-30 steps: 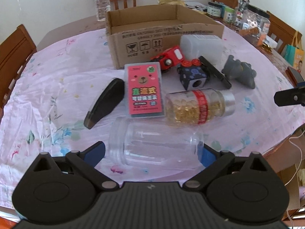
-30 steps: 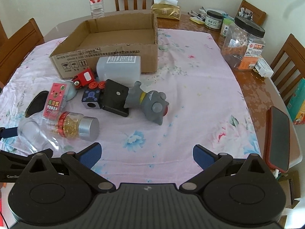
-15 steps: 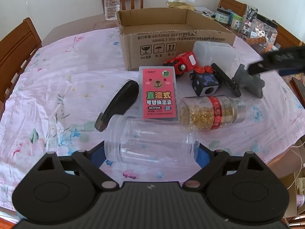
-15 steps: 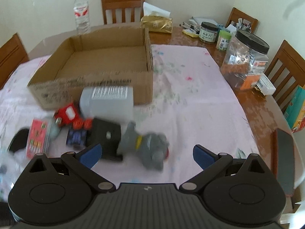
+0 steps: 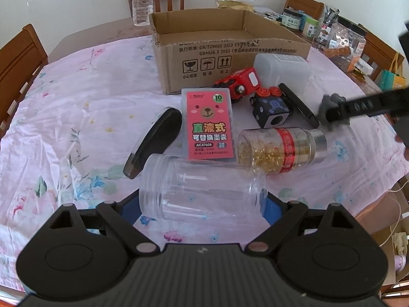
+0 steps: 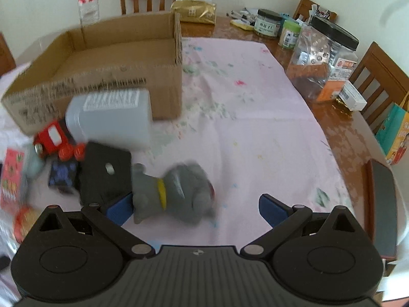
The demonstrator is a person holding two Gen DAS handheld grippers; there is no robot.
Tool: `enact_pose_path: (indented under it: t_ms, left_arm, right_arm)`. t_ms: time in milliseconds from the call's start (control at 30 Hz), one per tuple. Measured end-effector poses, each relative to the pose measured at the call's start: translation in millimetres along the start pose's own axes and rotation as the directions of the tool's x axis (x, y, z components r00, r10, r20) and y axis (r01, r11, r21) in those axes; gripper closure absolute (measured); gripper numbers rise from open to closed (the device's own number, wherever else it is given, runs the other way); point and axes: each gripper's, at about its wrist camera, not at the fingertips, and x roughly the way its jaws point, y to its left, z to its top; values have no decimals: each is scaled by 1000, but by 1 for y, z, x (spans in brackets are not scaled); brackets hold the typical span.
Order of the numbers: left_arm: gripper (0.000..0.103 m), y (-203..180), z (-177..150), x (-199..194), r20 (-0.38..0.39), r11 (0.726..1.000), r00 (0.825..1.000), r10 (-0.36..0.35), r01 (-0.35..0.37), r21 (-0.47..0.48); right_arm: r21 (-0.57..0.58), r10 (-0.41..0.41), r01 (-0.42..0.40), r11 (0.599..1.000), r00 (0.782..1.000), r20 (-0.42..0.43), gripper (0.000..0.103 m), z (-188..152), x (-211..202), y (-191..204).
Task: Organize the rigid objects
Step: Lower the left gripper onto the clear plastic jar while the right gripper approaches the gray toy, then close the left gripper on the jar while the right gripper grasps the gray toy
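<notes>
A pink floral tablecloth holds an open cardboard box and scattered items. The left gripper brackets a clear plastic jar lying sideways, apparently touching both ends. The right gripper, wide open, frames a blurred grey toy figure.

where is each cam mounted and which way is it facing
Left wrist: sits on the left gripper, looks along its fingers at the clear jar lying between them, box beyond; the right gripper crosses at right.
Right wrist: sits on the right gripper, open, looks at the gray toy by its left finger.
Shared: box, white bottle, red car, pink card.
</notes>
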Motion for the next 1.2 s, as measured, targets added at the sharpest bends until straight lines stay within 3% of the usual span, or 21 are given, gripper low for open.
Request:
enact_pose_path:
  t_ms: [233,333,533,700,800,1200]
  left_arm:
    - [11,0,0,1,-1,1000,1000,4,-4,-29]
    - [11,-2,-1,4,-3,999,1000,9,-10,-38]
    - [6,-1,-6,12,-16,995,1000,8,-10,-103]
    - [1,-7,-8,16,-19,995,999,40,-41,-95]
    - [0,-18,-11,18,-18,995,996,88,-88,-35]
    - [1,-20,-17,15,10,987,992,128,-126,-100]
  right_arm:
    - [-101,79,-84,991,996,-48,0,-15,14,-10]
    - [-97,150,-153,984,988,-29,0,-19,17,-18]
    - [-183,208,-201,962,978,22,0,-27,16,-24]
    - [-201,225,-212,956,973,44,0,-30,15,-26]
    - [-206,233,-216,954,970,62,0,-32,15,-28]
    - [-224,245,-228,948,968,51,0,-29,16,-27]
